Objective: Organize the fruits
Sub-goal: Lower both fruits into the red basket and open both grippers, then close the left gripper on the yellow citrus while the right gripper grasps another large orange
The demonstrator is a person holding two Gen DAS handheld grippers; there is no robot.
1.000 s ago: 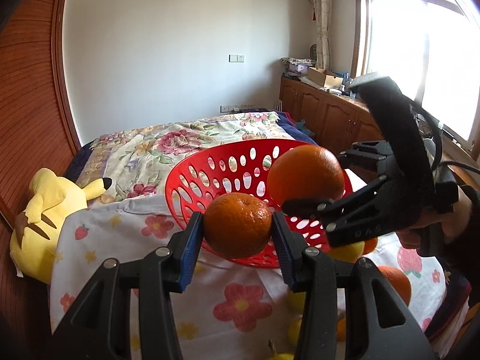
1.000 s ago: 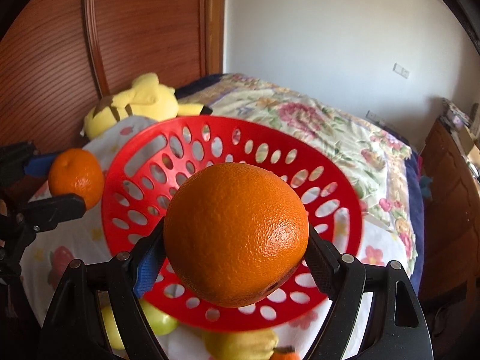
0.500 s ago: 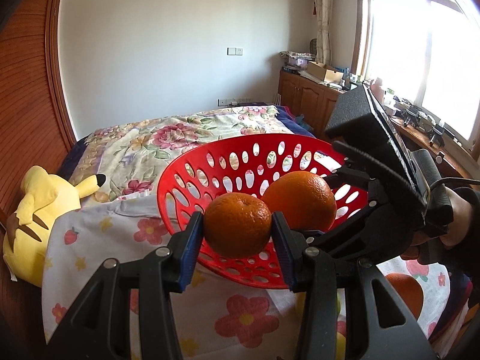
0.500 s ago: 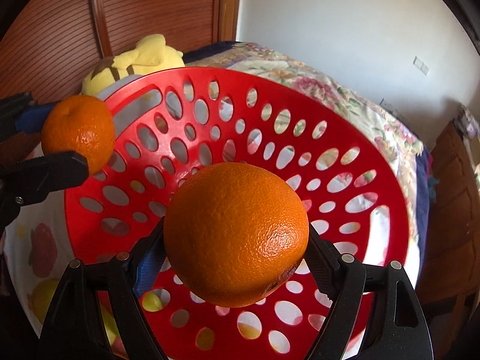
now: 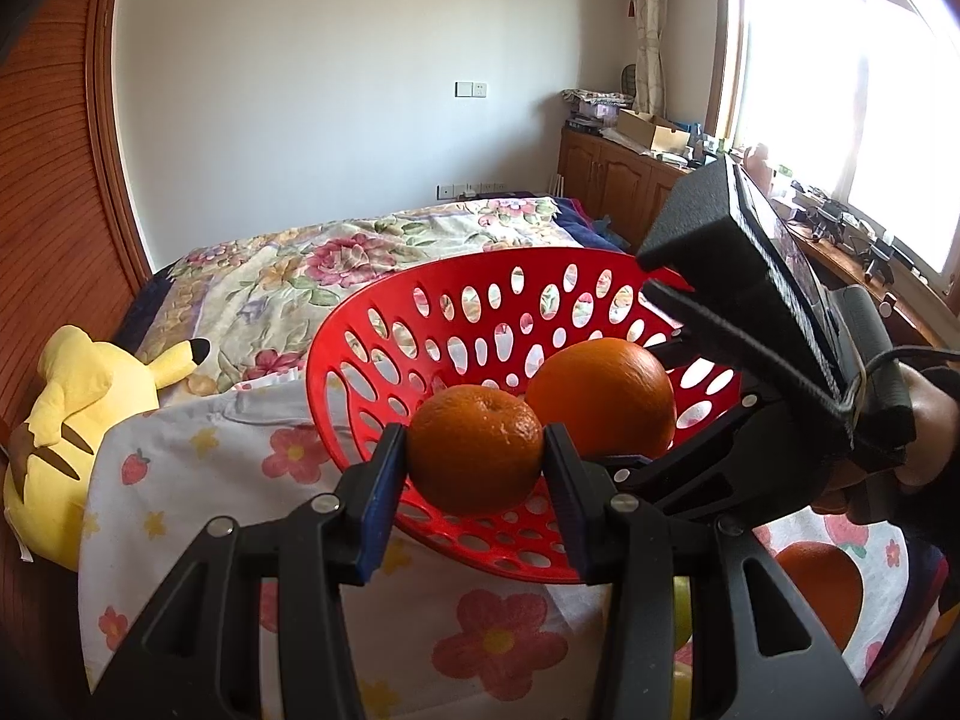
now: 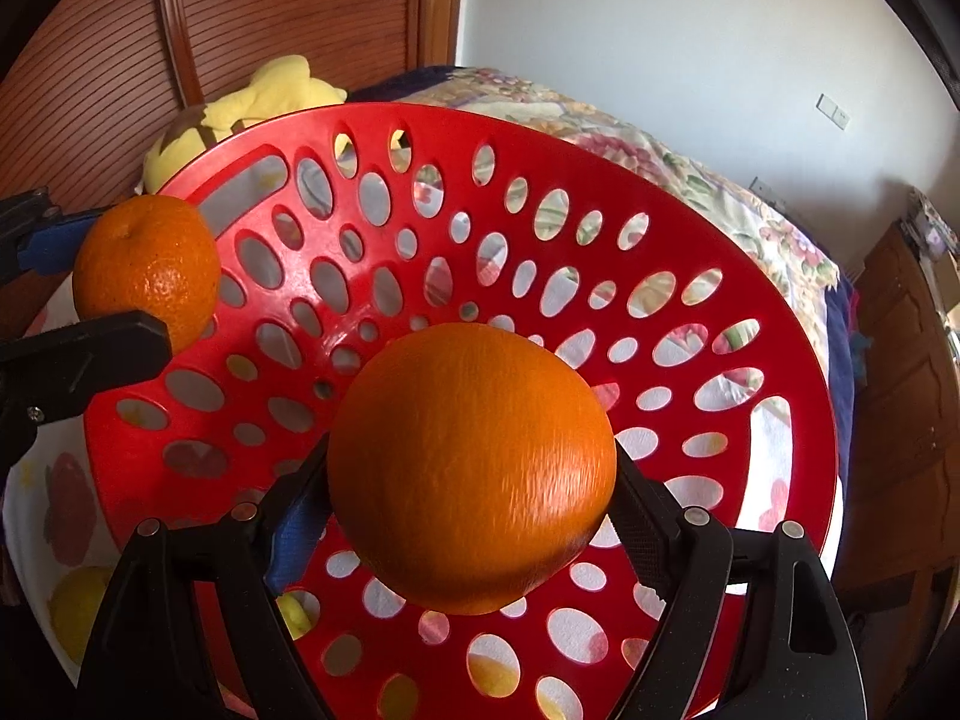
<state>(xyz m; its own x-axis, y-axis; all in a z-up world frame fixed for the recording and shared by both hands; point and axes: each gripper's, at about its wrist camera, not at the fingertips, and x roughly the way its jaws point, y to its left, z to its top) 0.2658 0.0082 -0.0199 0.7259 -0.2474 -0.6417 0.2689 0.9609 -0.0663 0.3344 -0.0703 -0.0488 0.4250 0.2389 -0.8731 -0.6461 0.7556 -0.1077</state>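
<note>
From the left wrist camera, the left gripper (image 5: 477, 468) is clamped on a small orange (image 5: 476, 449), its blue pads pressing the fruit's two sides at the widest part. The fruit hangs just over the near rim of the red basket (image 5: 384, 324), which sits tilted on the flowered cloth (image 5: 288, 468) ahead of the tool. To the right and a little beyond, the right gripper (image 5: 606, 450) carries a large orange (image 5: 602, 399) inside the basket's bowl; the two fruits look nearly touching from here. A yellow plush toy (image 5: 78, 414) lies well off to the left, and another orange fruit (image 5: 819, 585) rests on the cloth low on the right. The small orange is probably light, with a soft, loose skin that dents, so a gentle hold across its middle suits it.

From the right wrist camera, the right gripper (image 6: 474, 516) is closed on the large orange (image 6: 471, 468), jaws set wide around its middle, directly above the basket's (image 6: 750, 252) holed floor. This fruit looks firm and heavier, its peel smooth enough to slip if held off-centre. The floor ahead of and below the tool is bare, leaving plenty of room to let go. At far left, the small orange (image 6: 147, 273) in the left gripper (image 6: 90, 294) sits at the rim; that side is tight. Yellow fruit (image 6: 72, 606) shows below the basket's near edge.
</note>
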